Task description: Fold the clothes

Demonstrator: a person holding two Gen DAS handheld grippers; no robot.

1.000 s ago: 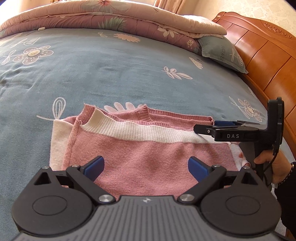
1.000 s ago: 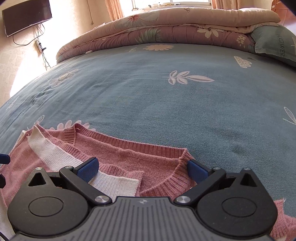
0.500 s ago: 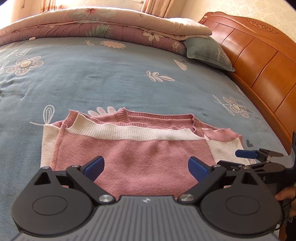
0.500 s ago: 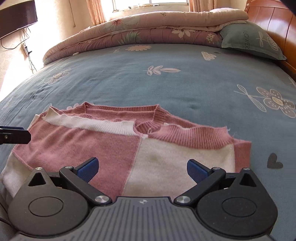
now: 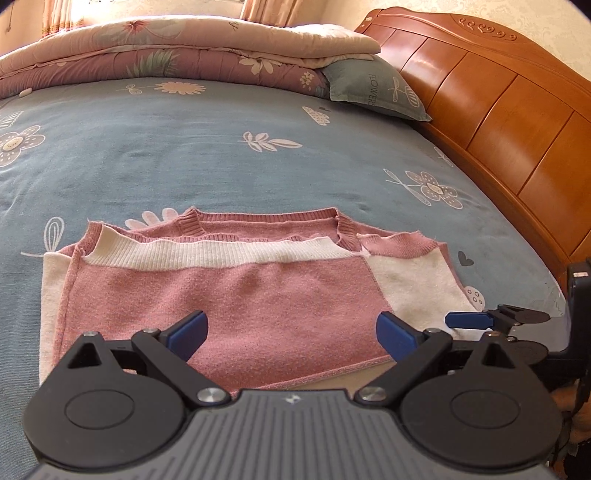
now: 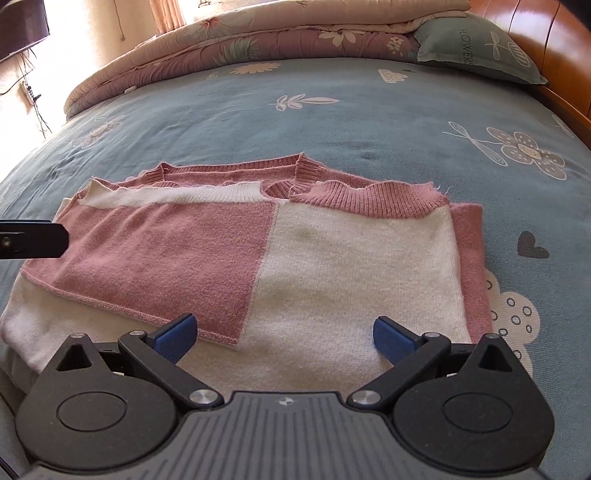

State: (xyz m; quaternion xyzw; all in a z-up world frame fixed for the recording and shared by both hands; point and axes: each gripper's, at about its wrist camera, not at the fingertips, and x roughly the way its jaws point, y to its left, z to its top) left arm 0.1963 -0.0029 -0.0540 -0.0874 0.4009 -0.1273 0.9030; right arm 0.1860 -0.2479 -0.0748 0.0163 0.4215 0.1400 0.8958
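A pink and white knit sweater [image 5: 236, 295] lies folded on the blue bed, neck end away from me; it also shows in the right wrist view [image 6: 295, 258], pink panel left, white panel right. My left gripper [image 5: 291, 332] is open and empty, its blue fingertips [image 5: 188, 330] just above the sweater's near edge. My right gripper [image 6: 284, 338] is open and empty over the white near edge. The right gripper shows at the right edge of the left wrist view [image 5: 480, 319]. The left gripper's tip shows at the left of the right wrist view [image 6: 33, 238].
The blue flowered bedsheet [image 5: 184, 147] stretches beyond the sweater. A folded pink quilt [image 5: 166, 55] and a grey-green pillow [image 5: 373, 88] lie at the far end. A wooden headboard [image 5: 498, 122] runs along the right. A dark TV [image 6: 22, 26] hangs on the left wall.
Both grippers have pulled back from the sweater's neck end toward its near edge. The right gripper left the collar area, and the whole folded sweater now shows.
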